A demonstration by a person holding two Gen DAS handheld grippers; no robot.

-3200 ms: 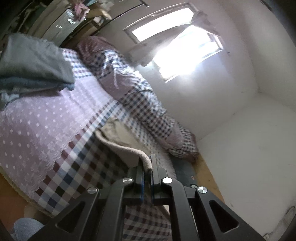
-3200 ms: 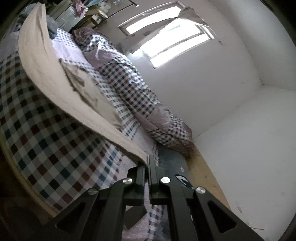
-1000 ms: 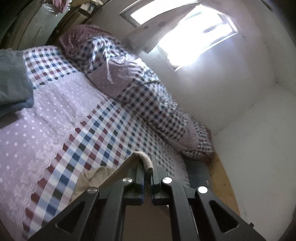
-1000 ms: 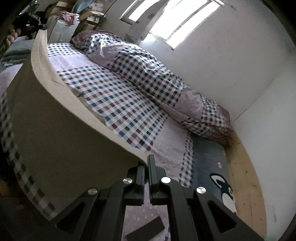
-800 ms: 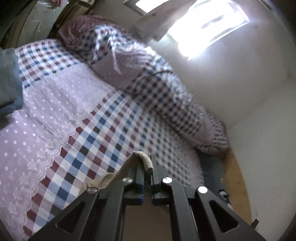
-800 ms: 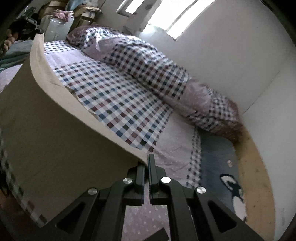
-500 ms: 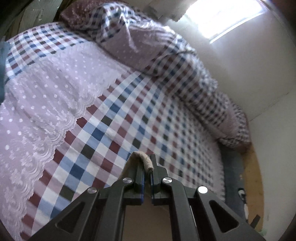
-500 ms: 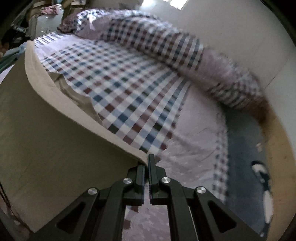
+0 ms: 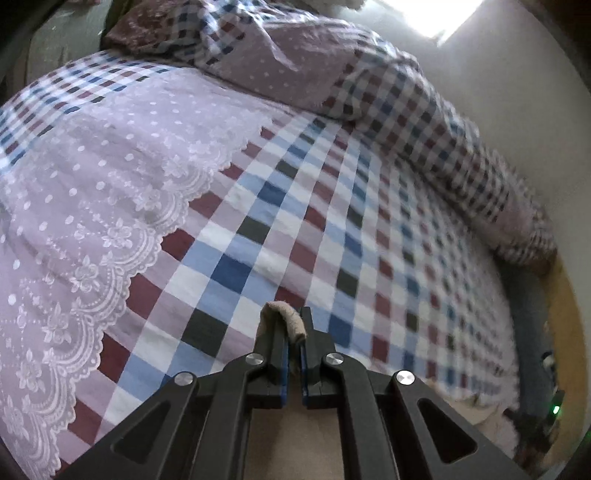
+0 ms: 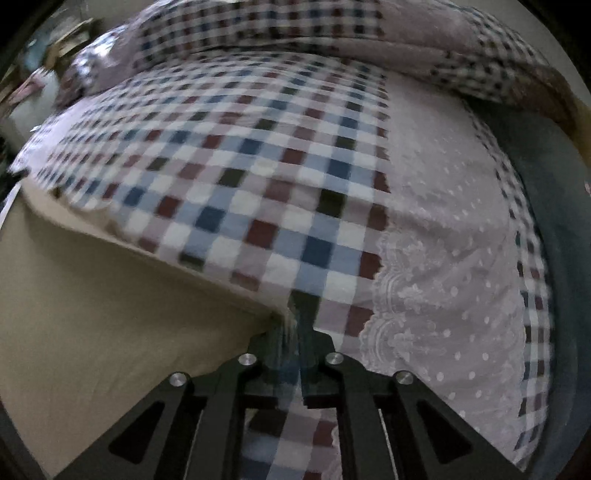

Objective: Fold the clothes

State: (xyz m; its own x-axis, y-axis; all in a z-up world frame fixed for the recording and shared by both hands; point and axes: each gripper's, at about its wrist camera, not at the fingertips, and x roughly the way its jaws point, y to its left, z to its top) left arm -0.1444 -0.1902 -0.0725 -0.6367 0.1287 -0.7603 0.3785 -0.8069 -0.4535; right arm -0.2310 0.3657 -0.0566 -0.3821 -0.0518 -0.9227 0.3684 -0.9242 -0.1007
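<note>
Left wrist view: the left gripper (image 9: 293, 341) has its two fingers pressed together on a rolled edge of the tan garment (image 9: 284, 323), which pokes up between the tips and curls over to the right. More of the same tan cloth shows below, between the gripper's black arms. Ahead lies the bed (image 9: 295, 206), covered by a checked sheet in blue, maroon, white and dark squares. To the left a lilac dotted panel with a lace edge (image 9: 92, 206) overlaps the checks. A bunched quilt (image 9: 369, 92) in the same check and lilac runs along the far side against the pale wall. At the right edge a strip of wooden floor (image 9: 565, 332) shows.

Right wrist view: the picture is blurred by motion. The right gripper (image 10: 295, 325) has its fingers close together, pinching the garment's edge at the tips. The tan garment (image 10: 110, 302) spreads wide to the left, filling the lower left and lying just over the checked sheet. To the right is the lilac lace panel (image 10: 443, 295), and beyond it a dark blue-grey rug (image 10: 554, 184). The quilt (image 10: 406, 29) lies across the top.
</note>
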